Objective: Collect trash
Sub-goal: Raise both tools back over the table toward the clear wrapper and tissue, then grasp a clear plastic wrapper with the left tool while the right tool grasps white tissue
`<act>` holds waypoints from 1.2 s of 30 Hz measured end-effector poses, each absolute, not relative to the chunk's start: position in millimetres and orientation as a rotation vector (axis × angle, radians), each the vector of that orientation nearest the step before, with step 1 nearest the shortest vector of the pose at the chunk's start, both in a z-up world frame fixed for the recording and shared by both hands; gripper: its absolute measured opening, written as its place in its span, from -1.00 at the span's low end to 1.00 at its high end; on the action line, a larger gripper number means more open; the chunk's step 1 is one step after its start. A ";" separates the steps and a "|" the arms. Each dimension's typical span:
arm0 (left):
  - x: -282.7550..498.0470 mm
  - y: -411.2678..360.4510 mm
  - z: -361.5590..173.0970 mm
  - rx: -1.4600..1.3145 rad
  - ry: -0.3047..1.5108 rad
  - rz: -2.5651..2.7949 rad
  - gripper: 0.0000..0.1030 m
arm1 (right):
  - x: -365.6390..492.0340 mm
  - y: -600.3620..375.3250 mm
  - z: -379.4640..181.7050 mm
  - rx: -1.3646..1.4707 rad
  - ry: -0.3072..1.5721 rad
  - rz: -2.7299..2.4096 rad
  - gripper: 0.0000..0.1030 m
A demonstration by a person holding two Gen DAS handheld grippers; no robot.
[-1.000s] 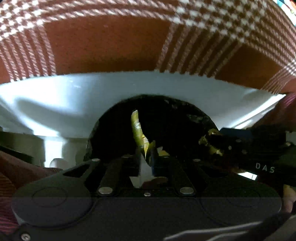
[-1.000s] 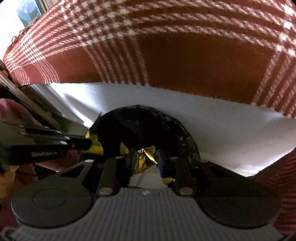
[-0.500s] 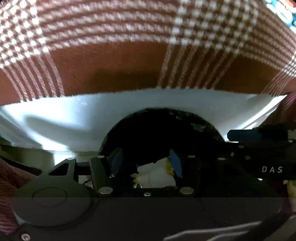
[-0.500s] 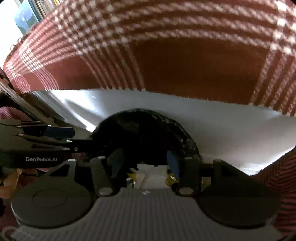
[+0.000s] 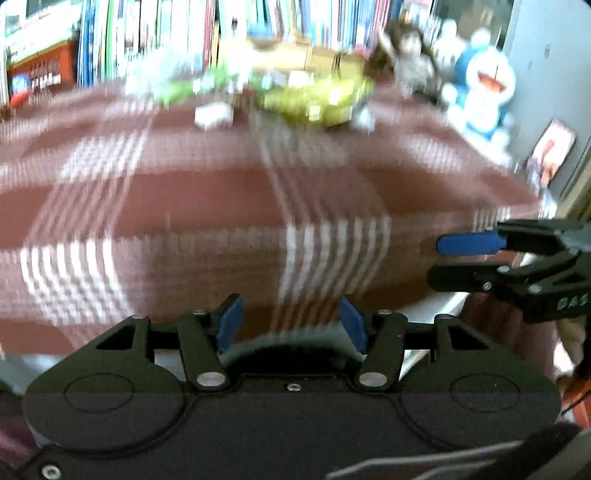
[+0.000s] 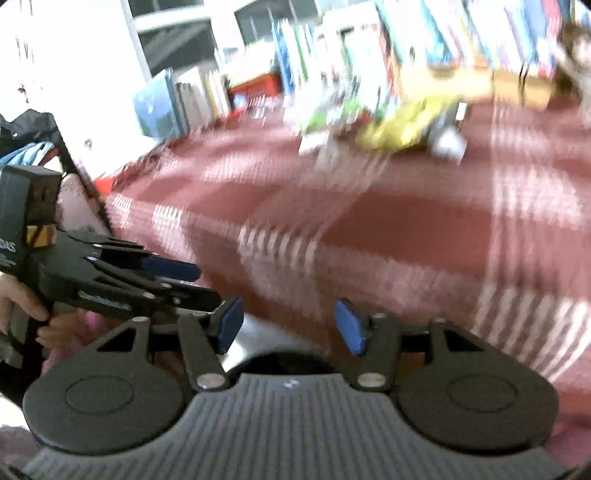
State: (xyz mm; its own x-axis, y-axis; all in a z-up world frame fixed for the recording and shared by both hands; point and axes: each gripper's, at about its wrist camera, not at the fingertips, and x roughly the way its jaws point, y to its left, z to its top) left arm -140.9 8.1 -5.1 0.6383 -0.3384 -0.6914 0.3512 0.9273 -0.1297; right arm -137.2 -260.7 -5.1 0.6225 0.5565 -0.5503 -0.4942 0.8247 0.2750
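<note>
Left wrist view, "DAS" on right gripper (image 5: 439,260), both grippers' jaws empty, opening, left gripper (image 5: 291,325).

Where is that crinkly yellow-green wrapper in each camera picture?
Left wrist view: the yellow-green wrapper lies far back on the table, top middle, blurred.
Right wrist view: it sits at the upper right, near a small white piece.
Shared landmark: the red plaid tablecloth with the row of books behind it shows in both views.
</note>
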 end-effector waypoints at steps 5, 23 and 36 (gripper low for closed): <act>-101.0 -5.0 14.3 -0.052 0.652 -0.346 0.25 | -107.6 -268.6 14.6 0.069 0.535 0.413 0.67; 19.0 -40.4 -34.1 -0.197 0.578 -0.229 0.26 | 35.6 -268.5 -1.7 -0.134 0.589 0.235 0.27; -5.3 -41.5 -33.0 -0.111 0.532 -0.244 -0.86 | 15.8 -256.6 -6.3 -0.105 0.624 0.288 -0.43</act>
State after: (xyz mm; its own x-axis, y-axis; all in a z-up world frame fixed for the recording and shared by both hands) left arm -5.3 -41.5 -33.0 0.8340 -0.2582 -0.4877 0.2010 0.9652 -0.1672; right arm 15.8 -256.6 -6.3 0.7731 0.2343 -0.5894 -0.2973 0.9547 -0.0103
